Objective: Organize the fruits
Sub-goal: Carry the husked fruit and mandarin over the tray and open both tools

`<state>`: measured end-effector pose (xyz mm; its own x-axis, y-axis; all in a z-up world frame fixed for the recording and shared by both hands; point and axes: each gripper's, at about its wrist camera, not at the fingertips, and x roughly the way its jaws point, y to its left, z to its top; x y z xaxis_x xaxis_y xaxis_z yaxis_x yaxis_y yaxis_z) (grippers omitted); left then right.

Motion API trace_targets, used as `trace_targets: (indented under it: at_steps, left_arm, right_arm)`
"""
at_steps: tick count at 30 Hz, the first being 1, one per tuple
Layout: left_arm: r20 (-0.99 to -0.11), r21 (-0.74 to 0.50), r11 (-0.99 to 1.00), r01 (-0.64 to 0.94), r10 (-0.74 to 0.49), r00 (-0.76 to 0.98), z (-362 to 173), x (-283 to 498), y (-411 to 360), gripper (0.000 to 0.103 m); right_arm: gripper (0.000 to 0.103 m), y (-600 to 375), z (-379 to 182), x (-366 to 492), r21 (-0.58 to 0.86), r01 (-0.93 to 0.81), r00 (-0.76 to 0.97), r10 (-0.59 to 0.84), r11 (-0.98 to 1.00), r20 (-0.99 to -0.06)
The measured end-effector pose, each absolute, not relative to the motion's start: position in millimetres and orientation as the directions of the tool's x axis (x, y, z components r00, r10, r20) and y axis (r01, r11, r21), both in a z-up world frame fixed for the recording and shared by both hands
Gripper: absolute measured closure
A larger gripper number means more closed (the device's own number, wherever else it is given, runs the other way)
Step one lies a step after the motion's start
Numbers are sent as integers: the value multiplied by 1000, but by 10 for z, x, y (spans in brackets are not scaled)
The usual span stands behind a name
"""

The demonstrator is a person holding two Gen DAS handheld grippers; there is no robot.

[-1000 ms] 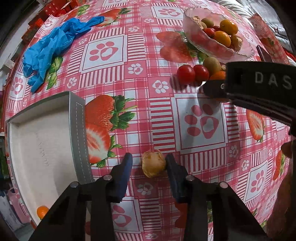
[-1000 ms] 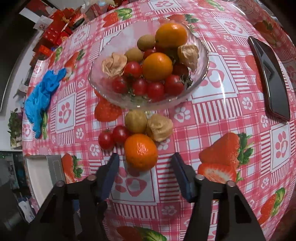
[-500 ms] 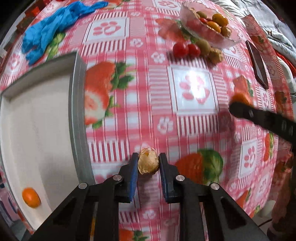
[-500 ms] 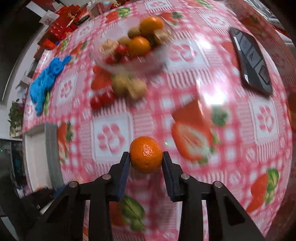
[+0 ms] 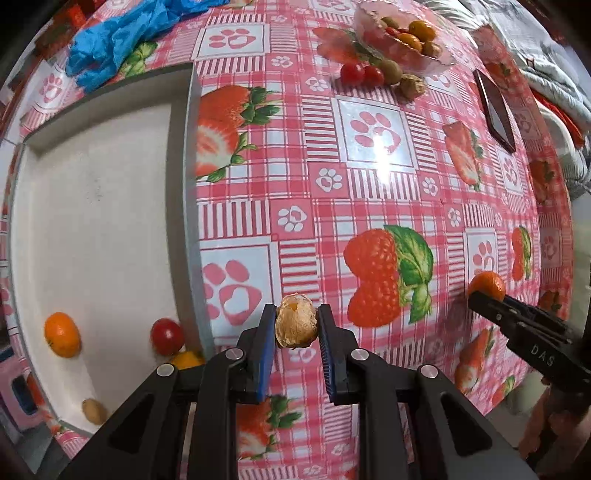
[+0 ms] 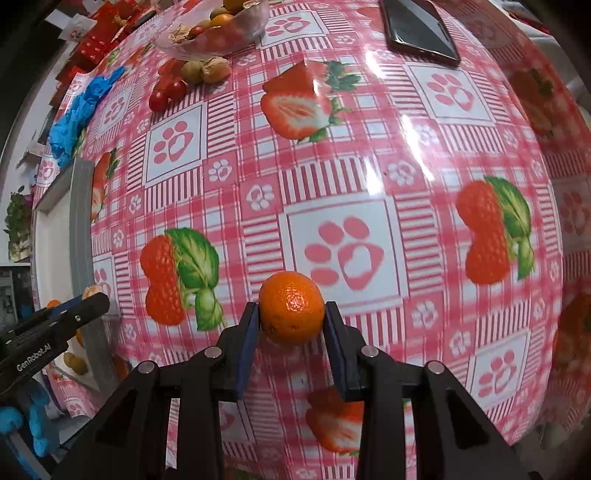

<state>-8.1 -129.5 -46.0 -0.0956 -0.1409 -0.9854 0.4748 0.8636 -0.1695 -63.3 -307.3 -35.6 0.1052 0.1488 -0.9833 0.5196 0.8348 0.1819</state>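
Note:
My left gripper [image 5: 295, 325] is shut on a papery tan husk fruit [image 5: 295, 326], held above the tablecloth just right of the white tray's grey wall [image 5: 190, 221]. An orange [image 5: 62, 334], a cherry tomato [image 5: 167, 336], another orange fruit [image 5: 186, 359] and a small brown fruit [image 5: 94, 410] lie in that tray. My right gripper [image 6: 291, 314] is shut on an orange mandarin [image 6: 291, 306] over the middle of the cloth; it also shows at the right in the left wrist view, mandarin [image 5: 487, 284] in its tip. The glass fruit bowl [image 5: 400, 40] stands at the far end.
Two cherry tomatoes [image 5: 360, 74], a green fruit [image 5: 391, 70] and a husk fruit [image 5: 412, 85] lie in front of the bowl. A blue glove [image 5: 122, 40] lies beyond the tray. A black phone [image 6: 419, 31] rests at the far right. The pink strawberry tablecloth [image 6: 369, 184] covers the table.
Both grippers closed on their fruits, the left on the husk fruit and the right on the mandarin, lifted them and carried them away from the bowl toward the near side; the tray now sits closer on the left.

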Motion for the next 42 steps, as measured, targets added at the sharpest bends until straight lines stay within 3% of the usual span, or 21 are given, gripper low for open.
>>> trace_targets:
  at_steps: [8, 23, 42]
  left_arm:
    - [-990, -143, 851, 505, -128, -64, -154, -164, -1231, 79]
    - [-995, -88, 909, 407, -103, 15, -29, -25, -492, 79]
    - [-994, -74, 943, 325, -96, 52, -53, 135, 91, 80]
  right_arm:
    - [65, -2856, -129, -603, 184, 481, 120, 143, 857, -982]
    - [65, -2014, 254, -290, 167, 272, 135, 134, 948, -982]
    - [65, -1129, 337, 114, 164, 59, 107, 157, 985, -982]
